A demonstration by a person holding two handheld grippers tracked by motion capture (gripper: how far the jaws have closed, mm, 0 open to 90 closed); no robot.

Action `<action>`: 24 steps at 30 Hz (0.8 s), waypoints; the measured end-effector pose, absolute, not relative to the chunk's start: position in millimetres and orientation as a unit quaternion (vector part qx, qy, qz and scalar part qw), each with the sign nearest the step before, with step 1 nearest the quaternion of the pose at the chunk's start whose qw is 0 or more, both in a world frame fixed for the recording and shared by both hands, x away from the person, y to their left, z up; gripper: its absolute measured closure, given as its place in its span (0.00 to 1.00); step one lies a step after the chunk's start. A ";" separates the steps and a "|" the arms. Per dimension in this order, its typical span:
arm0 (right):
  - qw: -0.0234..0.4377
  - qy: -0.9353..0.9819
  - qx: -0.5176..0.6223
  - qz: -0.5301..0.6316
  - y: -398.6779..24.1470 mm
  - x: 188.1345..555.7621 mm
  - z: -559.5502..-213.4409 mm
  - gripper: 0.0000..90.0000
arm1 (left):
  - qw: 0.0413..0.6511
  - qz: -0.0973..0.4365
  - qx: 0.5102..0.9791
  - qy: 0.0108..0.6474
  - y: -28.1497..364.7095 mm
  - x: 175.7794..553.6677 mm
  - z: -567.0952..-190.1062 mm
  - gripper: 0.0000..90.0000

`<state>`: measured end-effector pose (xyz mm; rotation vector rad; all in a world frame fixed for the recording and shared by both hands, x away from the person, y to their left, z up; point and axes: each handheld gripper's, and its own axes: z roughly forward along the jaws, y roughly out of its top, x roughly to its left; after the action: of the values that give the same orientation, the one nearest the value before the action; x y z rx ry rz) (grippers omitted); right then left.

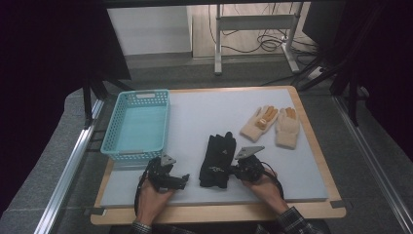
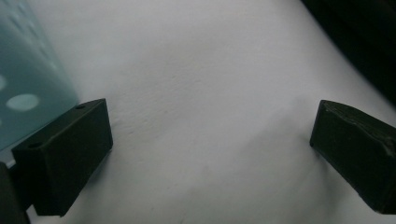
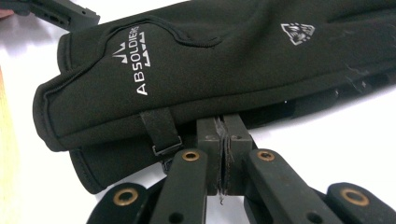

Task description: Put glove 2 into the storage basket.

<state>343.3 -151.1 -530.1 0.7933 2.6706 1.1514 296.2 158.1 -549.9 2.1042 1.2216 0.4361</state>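
- Black fabric gloves (image 1: 217,161), a stacked pair with white printed lettering, lie near the front middle of the desk (image 1: 204,117), cuffs toward the person, on the pale grey mat.
- Right gripper (image 1: 237,170): jaws pressed fully together at the edge of the gloves' cuff. In the right gripper view the jaw tips (image 3: 223,140) meet just under the upper glove's side seam, beside a small strap loop (image 3: 161,133). Whether any fabric is actually pinched between them I cannot tell; at most a thin edge.
- Left gripper (image 1: 182,178): jaws wide apart, nothing between them, resting low over bare mat just left of the gloves and in front of the turquoise perforated plastic basket (image 1: 138,124).
- Pair of cream knitted gloves with orange palm patches (image 1: 272,124) sits well apart, toward the far right of the mat.
- Judgement, step in hand: securing the black pair at the cuff, likely for transfer to the basket.
- To do it well: confirm both layers are caught before lifting; a seam-edge bite may take only the upper glove and shed the lower.
- If the hold proves shallow, reopen and push deeper over the cuff.
- Lift slowly; use the open left gripper to steady the finger end if the pair sags.
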 end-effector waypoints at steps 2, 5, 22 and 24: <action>0.063 0.885 0.260 0.382 -146.0 344.8 -530.3 0.97 | 0.332 0.166 0.800 0.470 161.5 296.0 -550.6 0.00; 0.061 0.885 0.258 0.384 -137.9 347.4 -530.6 0.96 | 0.332 0.166 0.802 0.468 165.8 296.0 -550.8 0.00; 0.059 0.891 0.236 0.383 -98.2 354.1 -530.9 0.94 | 0.335 0.159 0.805 0.463 170.6 297.1 -551.5 0.00; 0.063 0.892 0.233 0.383 -101.9 351.7 -528.2 0.92 | 0.336 0.160 0.805 0.462 170.9 297.2 -551.6 0.00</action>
<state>351.7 -101.9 -528.2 0.7027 2.6946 1.1580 297.2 170.9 -551.6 2.1007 1.2048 0.4167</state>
